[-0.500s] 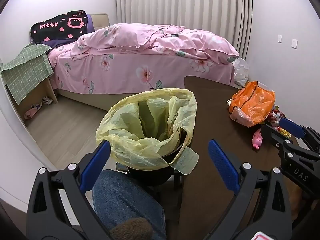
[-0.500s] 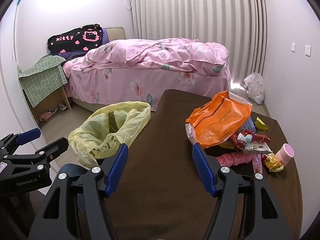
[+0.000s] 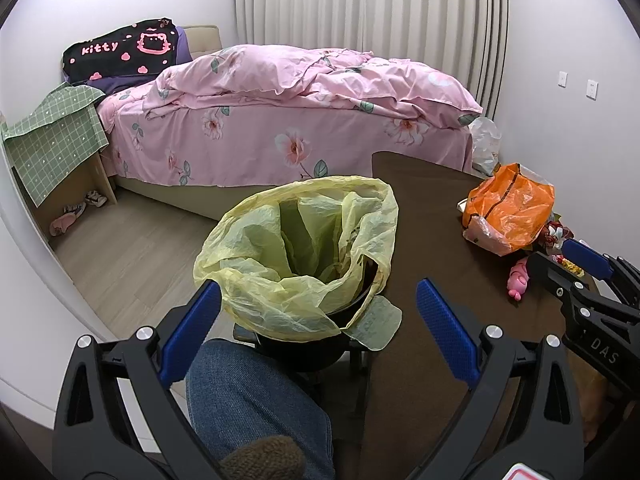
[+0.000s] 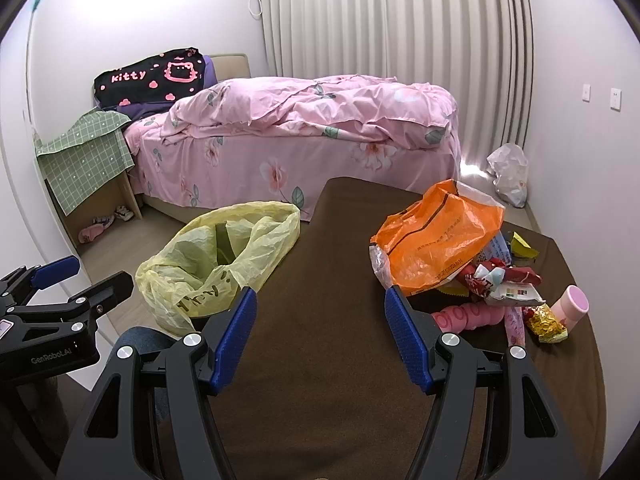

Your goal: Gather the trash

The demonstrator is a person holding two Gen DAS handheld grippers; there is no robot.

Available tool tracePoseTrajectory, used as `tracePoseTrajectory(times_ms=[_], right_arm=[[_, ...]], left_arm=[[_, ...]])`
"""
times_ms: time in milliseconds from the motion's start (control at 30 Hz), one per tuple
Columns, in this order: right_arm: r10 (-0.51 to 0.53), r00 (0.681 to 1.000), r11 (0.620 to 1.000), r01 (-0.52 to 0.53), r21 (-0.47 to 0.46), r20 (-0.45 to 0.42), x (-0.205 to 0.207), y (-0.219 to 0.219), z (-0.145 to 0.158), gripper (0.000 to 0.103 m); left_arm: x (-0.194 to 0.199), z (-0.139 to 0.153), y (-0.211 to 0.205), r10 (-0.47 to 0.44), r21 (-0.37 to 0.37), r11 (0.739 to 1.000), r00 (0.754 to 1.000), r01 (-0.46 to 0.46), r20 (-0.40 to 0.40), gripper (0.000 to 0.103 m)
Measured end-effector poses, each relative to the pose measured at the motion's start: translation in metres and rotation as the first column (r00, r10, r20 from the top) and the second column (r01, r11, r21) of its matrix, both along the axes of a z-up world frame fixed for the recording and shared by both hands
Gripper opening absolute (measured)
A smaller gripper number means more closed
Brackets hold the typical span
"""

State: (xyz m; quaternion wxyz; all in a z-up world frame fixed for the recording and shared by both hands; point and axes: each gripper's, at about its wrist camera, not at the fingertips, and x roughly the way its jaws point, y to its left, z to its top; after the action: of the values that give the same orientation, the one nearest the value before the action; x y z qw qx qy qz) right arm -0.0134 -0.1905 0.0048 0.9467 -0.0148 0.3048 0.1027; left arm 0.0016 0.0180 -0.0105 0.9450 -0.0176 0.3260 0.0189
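Note:
A black bin lined with a yellow bag [image 3: 296,256] stands left of the brown table [image 4: 320,380]; the yellow bag [image 4: 216,264] also shows in the right wrist view. My left gripper [image 3: 318,312] hangs open just in front of the bin, nothing between its fingers. My right gripper [image 4: 320,320] is open over bare table. Trash lies at the table's right: an orange plastic bag [image 4: 436,236], red and white wrappers [image 4: 500,280], a gold wrapper [image 4: 546,322], a pink cup [image 4: 574,304] and a pink ribbed item [image 4: 468,316].
A bed with pink floral bedding [image 4: 304,136] fills the far side. A nightstand under a green checked cloth [image 4: 88,164] stands at left. A white plastic bag [image 4: 508,172] lies on the floor by the curtain. A person's denim-clad knee [image 3: 248,404] is below the bin.

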Motion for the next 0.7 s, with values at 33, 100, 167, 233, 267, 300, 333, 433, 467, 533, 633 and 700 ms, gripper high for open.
tracePoseTrajectory(times_ms=[33, 100, 167, 233, 267, 300, 333, 433, 467, 533, 633, 700], right_arm=[[0.001, 1.000, 1.000, -0.001, 0.000, 0.002, 0.0010, -0.0004, -0.0006, 0.063], [0.001, 1.000, 1.000, -0.001, 0.000, 0.004, 0.0011, -0.0010, -0.0005, 0.063], [0.002, 1.000, 1.000, -0.002, 0.001, 0.001, 0.0012, -0.0014, 0.0004, 0.063], [0.001, 1.000, 1.000, -0.001, -0.001, 0.002, 0.0005, -0.0011, 0.0017, 0.063], [0.001, 1.000, 1.000, -0.001, 0.000, 0.002, 0.0002, -0.0010, 0.0024, 0.063], [0.001, 1.000, 1.000, -0.001, 0.001, 0.003, 0.0000, -0.0010, 0.0030, 0.063], [0.001, 1.000, 1.000, -0.001, 0.001, 0.004, -0.0002, -0.0009, 0.0036, 0.063], [0.000, 1.000, 1.000, 0.000, 0.002, 0.004, -0.0008, -0.0007, 0.0059, 0.063], [0.000, 1.000, 1.000, 0.000, 0.001, 0.004, 0.0016, -0.0015, 0.0004, 0.063], [0.000, 1.000, 1.000, 0.000, 0.002, 0.004, 0.0015, -0.0016, 0.0005, 0.063], [0.001, 1.000, 1.000, -0.001, 0.006, 0.006, 0.0016, -0.0019, 0.0005, 0.063], [0.001, 1.000, 1.000, -0.001, 0.006, 0.007, 0.0017, -0.0019, -0.0002, 0.063]], left_arm=[[0.0007, 0.0005, -0.0008, -0.001, 0.001, 1.000, 1.000, 0.001, 0.000, 0.093], [0.0007, 0.0004, -0.0009, -0.001, 0.002, 1.000, 1.000, 0.001, 0.000, 0.093], [0.0009, 0.0007, -0.0013, -0.001, 0.002, 1.000, 1.000, 0.001, -0.001, 0.093], [0.0008, 0.0007, -0.0010, 0.000, 0.002, 1.000, 1.000, 0.000, -0.001, 0.093], [0.0010, 0.0009, -0.0014, 0.000, 0.002, 1.000, 1.000, 0.000, -0.001, 0.093], [0.0011, 0.0010, -0.0015, 0.000, 0.002, 1.000, 1.000, 0.000, -0.001, 0.093], [0.0011, 0.0011, -0.0015, 0.000, 0.002, 1.000, 1.000, 0.000, -0.001, 0.093], [0.0010, 0.0010, -0.0013, -0.001, 0.002, 1.000, 1.000, 0.001, 0.000, 0.093], [0.0011, 0.0010, -0.0013, -0.001, 0.002, 1.000, 1.000, 0.001, 0.000, 0.093], [0.0012, 0.0014, -0.0016, -0.001, 0.003, 1.000, 1.000, 0.001, -0.001, 0.093], [0.0013, 0.0029, -0.0026, -0.001, 0.004, 1.000, 1.000, 0.001, 0.001, 0.093], [0.0014, 0.0030, -0.0024, 0.000, 0.005, 1.000, 1.000, 0.000, 0.001, 0.093]])
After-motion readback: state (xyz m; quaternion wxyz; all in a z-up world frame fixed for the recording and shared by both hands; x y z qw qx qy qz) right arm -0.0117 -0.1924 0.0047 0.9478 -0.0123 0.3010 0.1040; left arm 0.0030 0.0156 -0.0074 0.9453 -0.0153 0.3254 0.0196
